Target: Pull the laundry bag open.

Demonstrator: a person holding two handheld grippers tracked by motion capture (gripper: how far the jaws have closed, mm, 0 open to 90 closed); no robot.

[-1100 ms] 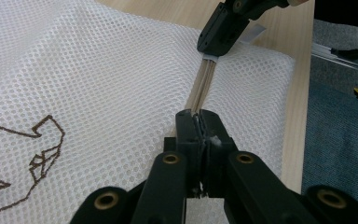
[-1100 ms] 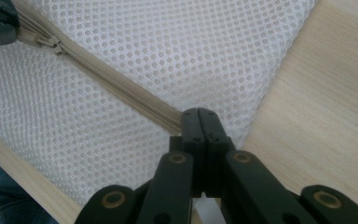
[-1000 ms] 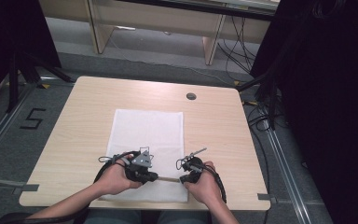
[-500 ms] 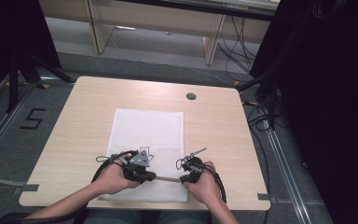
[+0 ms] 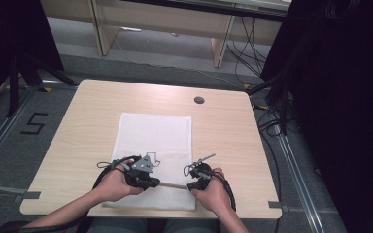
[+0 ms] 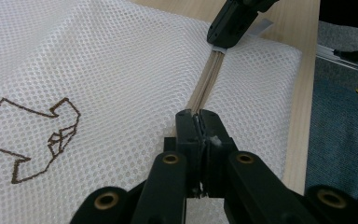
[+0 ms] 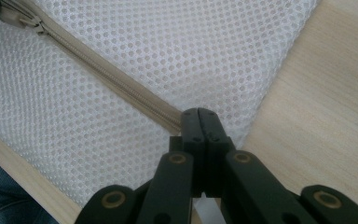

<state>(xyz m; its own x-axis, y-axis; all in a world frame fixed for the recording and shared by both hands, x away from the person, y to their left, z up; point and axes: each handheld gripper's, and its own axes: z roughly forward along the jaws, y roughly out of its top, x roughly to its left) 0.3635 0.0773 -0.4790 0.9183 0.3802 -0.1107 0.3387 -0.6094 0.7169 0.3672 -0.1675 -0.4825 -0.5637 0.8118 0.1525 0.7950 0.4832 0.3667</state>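
Lying flat on the table (image 5: 233,126), a white mesh bag (image 5: 155,141) has its beige zipper (image 6: 207,79) near the front edge. The left gripper (image 6: 198,122) has its fingers pinched on 1 end of the zipper, and the right gripper (image 7: 199,116) pinches the other end, close to the bag's corner.

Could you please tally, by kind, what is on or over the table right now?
White mesh bag with beige zipper: 1
Black grippers: 2, left gripper and right gripper
Total: 3
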